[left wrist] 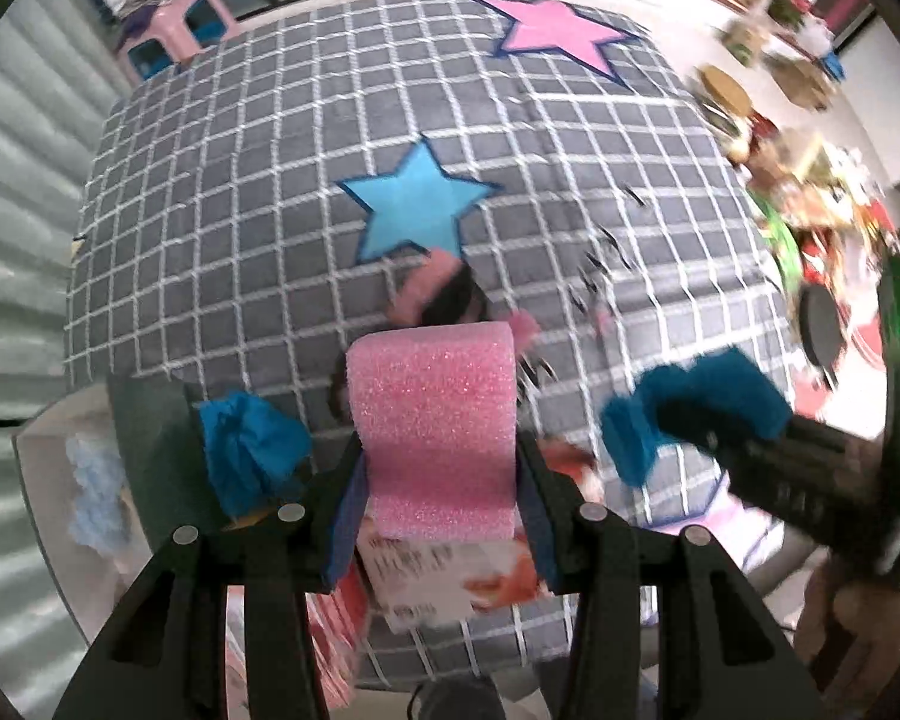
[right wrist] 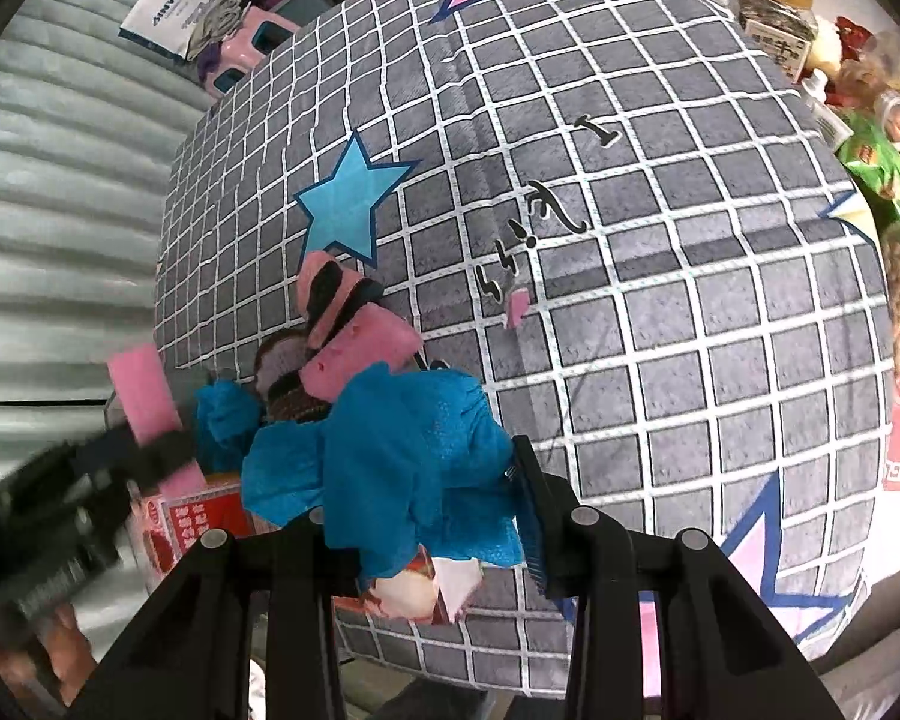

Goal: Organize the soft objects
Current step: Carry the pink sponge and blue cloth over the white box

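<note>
My left gripper (left wrist: 438,468) is shut on a pink foam sponge (left wrist: 435,420) and holds it above the near edge of the grey checked cloth (left wrist: 270,192). My right gripper (right wrist: 426,516) is shut on a blue cloth (right wrist: 390,450); it shows at the right of the left wrist view (left wrist: 690,414). The pink sponge also shows in the right wrist view (right wrist: 150,408). A second blue cloth (left wrist: 246,450) lies at the left. More pink and dark sponges (right wrist: 342,324) are piled near the blue star (right wrist: 348,204).
A red and white printed box (left wrist: 450,582) sits under the held sponge. A small pink scrap (right wrist: 517,306) lies on the cloth. A jar (right wrist: 774,6) and packaged goods (right wrist: 882,144) crowd the right edge. A pink stool (left wrist: 174,30) stands beyond the table.
</note>
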A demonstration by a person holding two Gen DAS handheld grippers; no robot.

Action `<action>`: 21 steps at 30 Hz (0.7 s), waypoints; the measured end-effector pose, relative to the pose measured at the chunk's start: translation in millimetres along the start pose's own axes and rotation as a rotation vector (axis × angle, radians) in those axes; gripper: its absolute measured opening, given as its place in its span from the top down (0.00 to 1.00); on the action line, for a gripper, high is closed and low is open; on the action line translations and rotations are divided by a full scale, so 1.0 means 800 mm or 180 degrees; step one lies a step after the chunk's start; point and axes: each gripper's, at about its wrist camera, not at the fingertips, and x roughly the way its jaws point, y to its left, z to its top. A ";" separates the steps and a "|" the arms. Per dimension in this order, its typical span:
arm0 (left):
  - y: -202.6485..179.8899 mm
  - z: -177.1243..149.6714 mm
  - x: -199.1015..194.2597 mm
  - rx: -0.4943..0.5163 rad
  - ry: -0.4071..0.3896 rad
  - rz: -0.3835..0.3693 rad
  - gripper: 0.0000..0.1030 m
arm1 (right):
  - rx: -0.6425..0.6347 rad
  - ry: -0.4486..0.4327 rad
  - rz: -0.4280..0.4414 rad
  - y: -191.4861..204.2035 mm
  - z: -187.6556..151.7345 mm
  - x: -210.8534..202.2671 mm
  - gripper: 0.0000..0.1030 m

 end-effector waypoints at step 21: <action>-0.007 -0.131 -0.029 0.0477 0.0073 -0.0232 0.51 | -0.0190 0.0199 -0.0040 0.054 -0.108 -0.006 0.63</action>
